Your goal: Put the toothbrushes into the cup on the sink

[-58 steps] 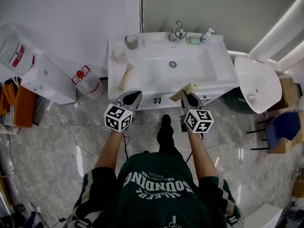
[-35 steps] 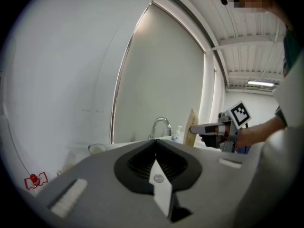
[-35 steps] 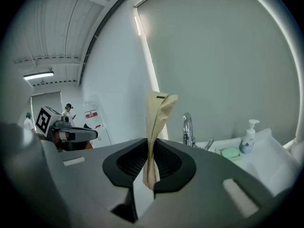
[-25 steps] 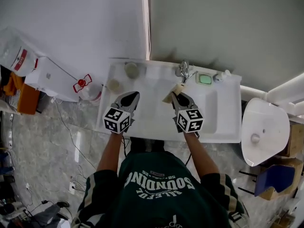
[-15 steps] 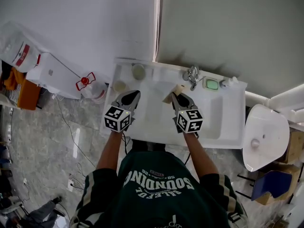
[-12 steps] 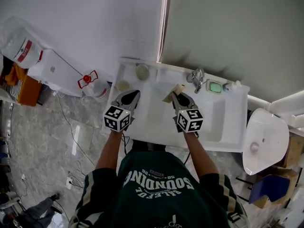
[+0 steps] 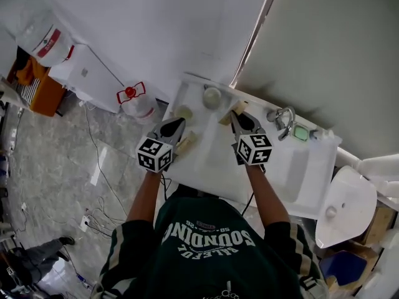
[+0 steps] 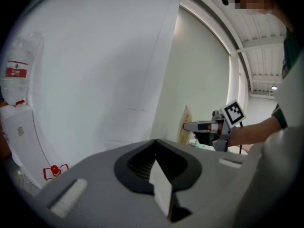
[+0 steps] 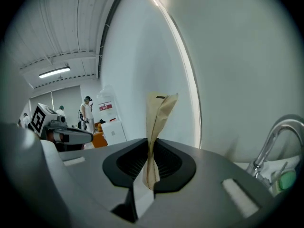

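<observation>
My right gripper point(image 7: 237, 116) is shut on a beige toothbrush packet point(image 7: 227, 118), held over the white sink counter point(image 7: 206, 167). The packet's end lies close to the grey cup point(image 7: 212, 97) at the counter's back left. In the right gripper view the packet point(image 9: 159, 120) stands upright, pinched between the jaws of my right gripper point(image 9: 151, 146). A second beige packet point(image 7: 187, 142) lies on the counter beside my left gripper point(image 7: 176, 123). The jaws of my left gripper point(image 8: 156, 144) are shut with nothing between them.
A small round pot point(image 7: 182, 113) stands next to the cup. The chrome faucet point(image 7: 282, 117) and green soap point(image 7: 301, 132) are at the back right. A red-capped jug point(image 7: 138, 104) and a water dispenser point(image 7: 81, 70) stand on the floor to the left, a white toilet point(image 7: 340, 204) to the right.
The view has swung, so the sink now lies slanted. My right gripper has carried the packet back and left, up close to the cup. The left gripper stays over the counter's left side.
</observation>
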